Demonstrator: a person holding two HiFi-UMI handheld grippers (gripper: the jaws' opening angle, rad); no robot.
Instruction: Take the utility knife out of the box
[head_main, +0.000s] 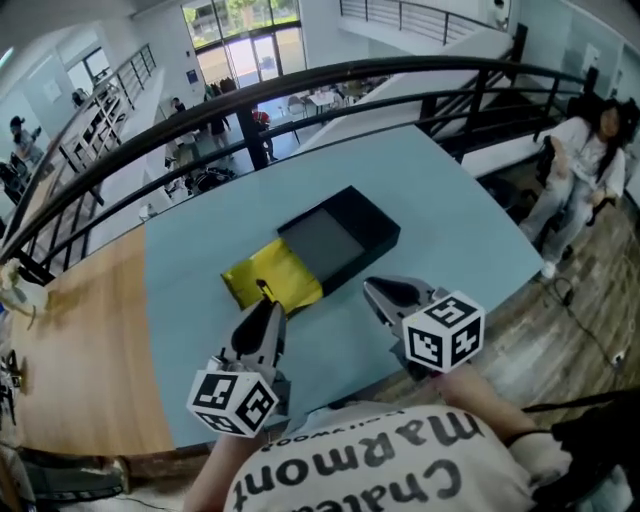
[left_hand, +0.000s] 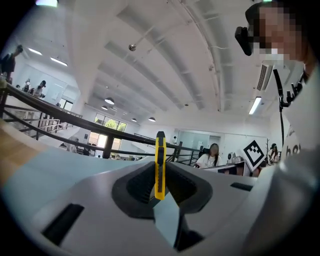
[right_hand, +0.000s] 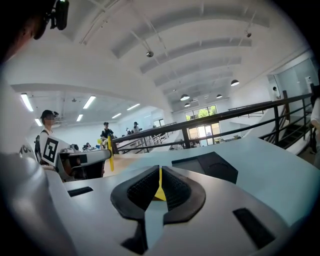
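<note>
The yellow utility knife (left_hand: 160, 165) stands upright between the jaws of my left gripper (left_hand: 160, 192), which is shut on it. In the head view the knife (head_main: 265, 291) pokes out of the left gripper (head_main: 268, 308), just above the table and near a crumpled yellow sheet (head_main: 272, 275). The open black box (head_main: 340, 238) lies beyond, its grey inside bare. My right gripper (head_main: 382, 293) hovers to the right of the sheet, shut on nothing. Through the right gripper view I see the box (right_hand: 210, 167), and the knife (right_hand: 110, 152) at the left.
The light blue tabletop (head_main: 450, 220) ends close to my body and at the right. A wooden tabletop (head_main: 80, 330) adjoins it on the left. A black railing (head_main: 300, 90) runs behind the table. A person (head_main: 590, 150) stands at the far right.
</note>
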